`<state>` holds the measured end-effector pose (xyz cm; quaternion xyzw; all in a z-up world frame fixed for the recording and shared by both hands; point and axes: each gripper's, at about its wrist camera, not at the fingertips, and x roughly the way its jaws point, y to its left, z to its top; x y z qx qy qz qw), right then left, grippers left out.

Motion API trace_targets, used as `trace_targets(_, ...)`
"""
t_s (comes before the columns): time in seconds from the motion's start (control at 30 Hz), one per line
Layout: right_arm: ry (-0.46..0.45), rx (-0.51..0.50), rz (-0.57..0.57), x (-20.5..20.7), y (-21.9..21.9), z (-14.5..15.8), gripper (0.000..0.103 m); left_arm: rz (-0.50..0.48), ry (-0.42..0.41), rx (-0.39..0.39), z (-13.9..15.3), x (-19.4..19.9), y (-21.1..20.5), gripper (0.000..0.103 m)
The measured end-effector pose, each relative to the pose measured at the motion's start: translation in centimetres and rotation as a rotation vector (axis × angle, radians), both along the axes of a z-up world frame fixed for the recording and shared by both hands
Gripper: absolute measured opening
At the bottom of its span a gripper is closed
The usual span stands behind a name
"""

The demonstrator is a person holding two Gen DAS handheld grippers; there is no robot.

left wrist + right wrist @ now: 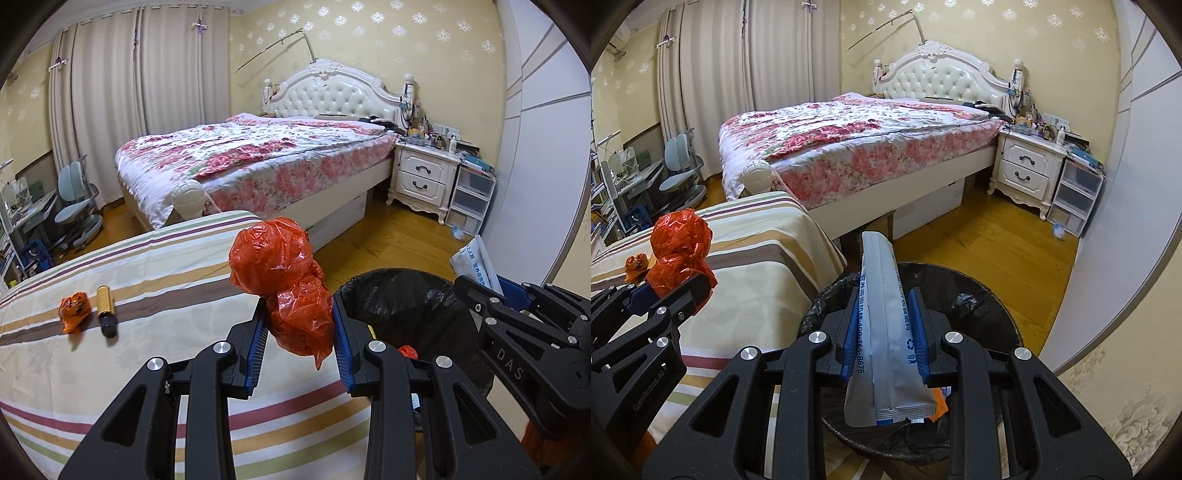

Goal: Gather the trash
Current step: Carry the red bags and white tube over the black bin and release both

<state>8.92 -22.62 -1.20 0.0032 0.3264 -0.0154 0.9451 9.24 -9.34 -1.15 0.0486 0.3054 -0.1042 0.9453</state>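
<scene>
Over the striped bed (129,266), left view: left gripper (299,332) clamps the red bag (288,280), short of the bin (406,299).
Left behind: small wrapper (74,310), bottle (106,306).
Over the bin, right view: right gripper (884,325) pinches the white pouch (882,332); not dropped yet.

A home bedroom: a double bed (258,158) with tufted white headboard (332,92) and floral quilt stands against patterned wallpaper (424,40). Beside it are a cluttered nightstand (424,173), full-length curtains (140,85), a desk chair (75,199) and wooden flooring (399,232).
</scene>
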Motion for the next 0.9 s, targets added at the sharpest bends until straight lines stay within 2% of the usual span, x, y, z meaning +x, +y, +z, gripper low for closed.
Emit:
trace_targets(0.3,0.023,0.012,-0.030,1.2,-1.9,-1.3,0.025,-0.031,0.017,0.040,-1.1,1.5,-2.8,0.034)
trace_targets(0.9,0.063,0.042,-0.081,2.5,-4.5,-2.8,0.026,-0.054,0.059,0.061,-1.9,3.6,-5.5,0.034)
